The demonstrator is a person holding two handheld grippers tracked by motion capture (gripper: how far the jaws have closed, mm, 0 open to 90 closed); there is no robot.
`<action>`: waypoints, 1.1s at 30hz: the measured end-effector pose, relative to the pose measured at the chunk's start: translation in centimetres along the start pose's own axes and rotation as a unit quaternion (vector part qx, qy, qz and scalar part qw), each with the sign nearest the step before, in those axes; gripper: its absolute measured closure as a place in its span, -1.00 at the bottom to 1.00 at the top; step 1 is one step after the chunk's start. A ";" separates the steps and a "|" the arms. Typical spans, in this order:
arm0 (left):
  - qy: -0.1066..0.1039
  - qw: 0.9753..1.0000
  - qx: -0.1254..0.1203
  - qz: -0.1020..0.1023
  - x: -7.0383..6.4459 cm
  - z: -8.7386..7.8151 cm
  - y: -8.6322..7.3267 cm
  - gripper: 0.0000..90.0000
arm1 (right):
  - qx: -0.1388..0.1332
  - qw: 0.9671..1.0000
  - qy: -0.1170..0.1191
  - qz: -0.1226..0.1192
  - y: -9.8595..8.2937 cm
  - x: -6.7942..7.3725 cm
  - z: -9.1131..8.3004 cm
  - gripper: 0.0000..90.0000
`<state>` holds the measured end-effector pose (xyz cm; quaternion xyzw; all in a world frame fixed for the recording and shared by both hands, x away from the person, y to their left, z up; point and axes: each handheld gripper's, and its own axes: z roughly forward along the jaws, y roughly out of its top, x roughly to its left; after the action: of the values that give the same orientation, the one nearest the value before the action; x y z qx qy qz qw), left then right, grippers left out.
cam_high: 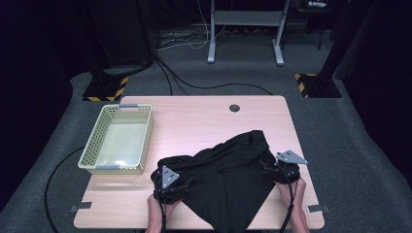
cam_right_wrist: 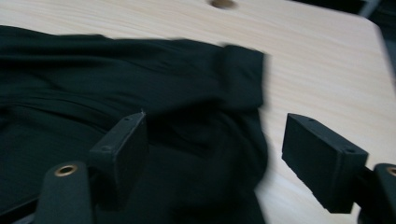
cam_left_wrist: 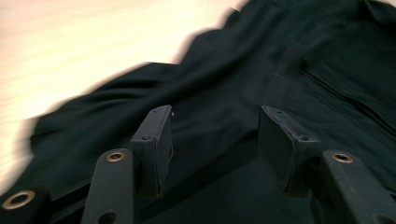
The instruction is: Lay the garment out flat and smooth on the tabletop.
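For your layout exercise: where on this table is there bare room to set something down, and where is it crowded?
Bare wood lies between the basket and the black garment, and along the far edge around the round hole. The near right is crowded: the garment spreads there, with the left hand-held gripper and right hand-held gripper at its sides.

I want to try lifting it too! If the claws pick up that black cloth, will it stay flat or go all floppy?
Probably floppy: the black cloth already lies in soft folds and wrinkles on the table. It would likely sag and hang down between the left claw and the right claw. It looks thin, so probably light, and pushing it would likely bunch it up.
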<state>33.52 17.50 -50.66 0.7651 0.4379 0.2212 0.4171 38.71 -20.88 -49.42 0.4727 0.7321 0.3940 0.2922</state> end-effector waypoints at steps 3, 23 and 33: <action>-0.005 1.000 0.009 0.009 -0.7 1.6 0.4 -0.03 | 0.002 0.999 0.026 -0.030 1.2 2.0 1.6 -0.42; 0.009 1.000 0.015 0.011 -0.1 3.3 0.4 0.89 | 0.047 0.998 0.041 -0.025 0.6 4.4 5.8 0.87; -0.005 0.999 -0.037 0.006 -0.7 0.2 0.3 0.89 | -0.013 0.999 0.034 -0.005 -0.3 4.5 1.1 0.88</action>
<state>33.48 16.75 -50.49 0.7526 0.4228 0.2355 0.4465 37.71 -16.45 -50.50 0.4514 0.7389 0.4177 0.2752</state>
